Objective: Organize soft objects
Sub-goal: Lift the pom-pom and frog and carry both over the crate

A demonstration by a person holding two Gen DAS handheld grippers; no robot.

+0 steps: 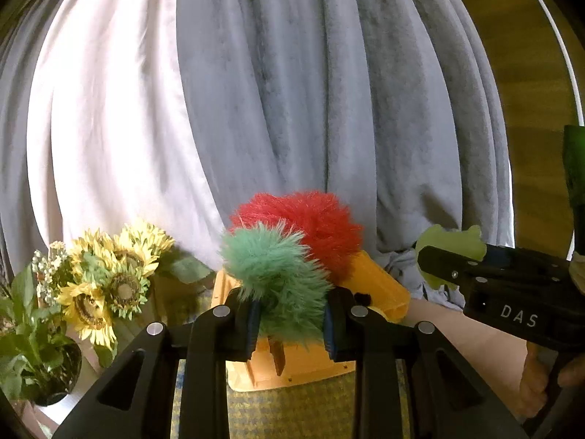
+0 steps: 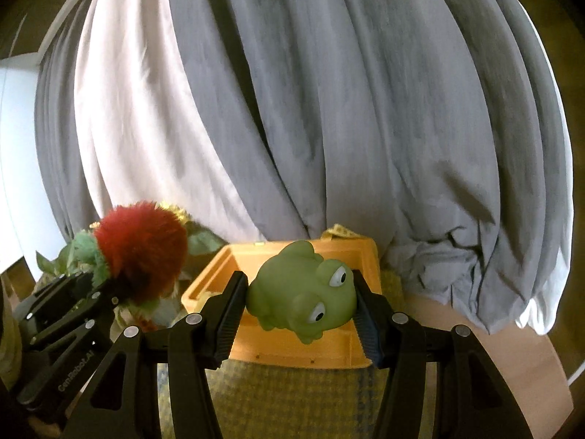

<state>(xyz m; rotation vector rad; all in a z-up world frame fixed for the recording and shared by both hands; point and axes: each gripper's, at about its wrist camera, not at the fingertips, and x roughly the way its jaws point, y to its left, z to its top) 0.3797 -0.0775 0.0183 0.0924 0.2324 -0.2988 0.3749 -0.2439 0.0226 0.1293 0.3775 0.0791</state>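
Note:
My left gripper (image 1: 290, 323) is shut on a furry red-and-green toy (image 1: 278, 267) and holds it above the orange bin (image 1: 380, 289). My right gripper (image 2: 299, 305) is shut on a soft green frog (image 2: 303, 289) and holds it over the same orange bin (image 2: 292, 351). In the left wrist view the right gripper (image 1: 438, 259) is at the right with the frog (image 1: 449, 241) partly showing. In the right wrist view the left gripper (image 2: 91, 292) is at the left with the furry toy (image 2: 140, 245).
A vase of sunflowers (image 1: 106, 278) stands left of the bin. Grey and white curtains (image 1: 292, 91) hang behind. The bin rests on a yellow checked cloth (image 2: 292, 402) on a wooden table (image 2: 519, 358).

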